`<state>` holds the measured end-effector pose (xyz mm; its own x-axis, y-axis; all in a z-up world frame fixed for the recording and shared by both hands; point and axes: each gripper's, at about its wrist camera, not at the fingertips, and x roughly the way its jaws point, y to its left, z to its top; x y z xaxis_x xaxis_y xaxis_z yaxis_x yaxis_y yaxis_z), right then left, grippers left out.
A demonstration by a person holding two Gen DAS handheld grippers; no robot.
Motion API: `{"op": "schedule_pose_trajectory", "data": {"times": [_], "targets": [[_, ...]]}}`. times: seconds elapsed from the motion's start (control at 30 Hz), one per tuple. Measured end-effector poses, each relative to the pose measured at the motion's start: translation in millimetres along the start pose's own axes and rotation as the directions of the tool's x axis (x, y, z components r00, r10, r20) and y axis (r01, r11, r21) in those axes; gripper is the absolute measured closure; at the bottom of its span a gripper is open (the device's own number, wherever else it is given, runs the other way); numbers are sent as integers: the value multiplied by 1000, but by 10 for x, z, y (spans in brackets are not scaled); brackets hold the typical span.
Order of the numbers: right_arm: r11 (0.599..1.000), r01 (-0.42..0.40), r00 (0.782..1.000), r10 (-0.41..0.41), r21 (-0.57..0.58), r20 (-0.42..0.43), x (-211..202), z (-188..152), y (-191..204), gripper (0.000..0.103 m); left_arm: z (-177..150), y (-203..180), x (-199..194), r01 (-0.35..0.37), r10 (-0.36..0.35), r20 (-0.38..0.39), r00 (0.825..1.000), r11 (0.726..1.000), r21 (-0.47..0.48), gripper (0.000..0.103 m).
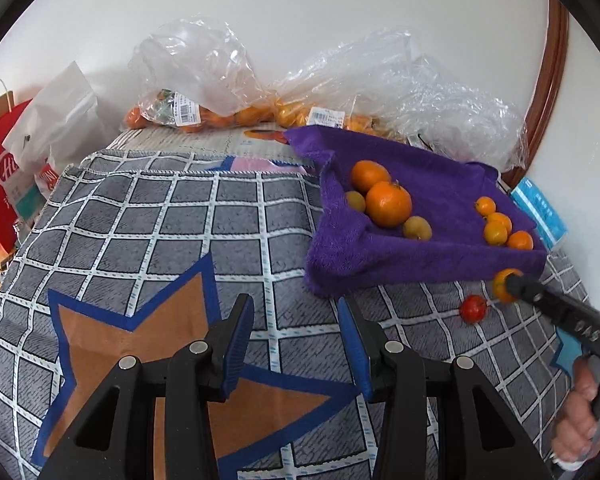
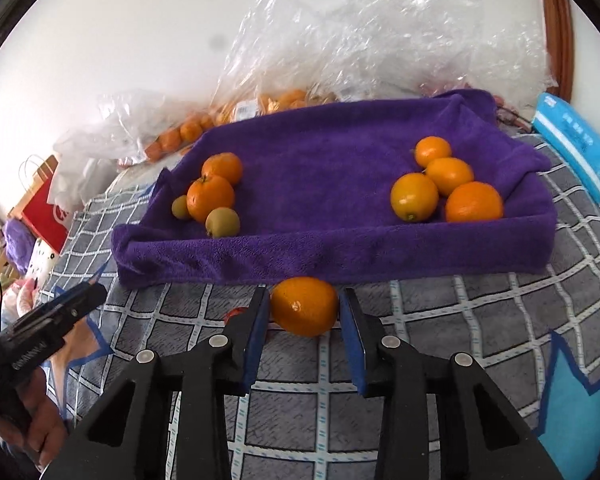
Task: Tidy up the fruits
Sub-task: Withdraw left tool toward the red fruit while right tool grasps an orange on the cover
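Observation:
A purple towel-lined tray (image 2: pixel 332 252) (image 1: pixel 380 264) holds two oranges with two small green fruits at its left (image 2: pixel 210 196) and several kumquats at its right (image 2: pixel 414 196). My right gripper (image 2: pixel 304 312) has its jaws around an orange kumquat (image 2: pixel 304 306) in front of the tray; both pads touch it. In the left wrist view that kumquat (image 1: pixel 502 284) sits at the right gripper's tip. A small red tomato (image 1: pixel 473 309) lies beside it on the checked cloth. My left gripper (image 1: pixel 296 344) is open and empty over the cloth.
Clear plastic bags with more oranges (image 1: pixel 204 116) lie behind the tray by the wall. A red paper bag (image 1: pixel 0 176) and a white bag stand at the left. A blue packet (image 2: pixel 576 148) lies to the tray's right.

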<state>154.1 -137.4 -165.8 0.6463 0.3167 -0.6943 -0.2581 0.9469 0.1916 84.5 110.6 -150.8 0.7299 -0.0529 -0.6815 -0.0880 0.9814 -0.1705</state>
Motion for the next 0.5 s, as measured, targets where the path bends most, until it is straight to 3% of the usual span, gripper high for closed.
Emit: {"op": "schedule_pose_trajectory", "data": {"times": [0.23,0.43,0.5], "targets": [[998,61,998,-62,-16,-15,-243,-133,-349,67,-17,15,30,6,-7,-34,999,1000,-10,62],[999,44,997,-43,22,-59,-134,-239,-496,65,-13,-16,52,16,-16,-52,999,1000,8,62],[998,64,997,-63,24,-46,-127,-224,-486,68,-14,-1,60,29,-29,-59,998,1000,1,62]]}}
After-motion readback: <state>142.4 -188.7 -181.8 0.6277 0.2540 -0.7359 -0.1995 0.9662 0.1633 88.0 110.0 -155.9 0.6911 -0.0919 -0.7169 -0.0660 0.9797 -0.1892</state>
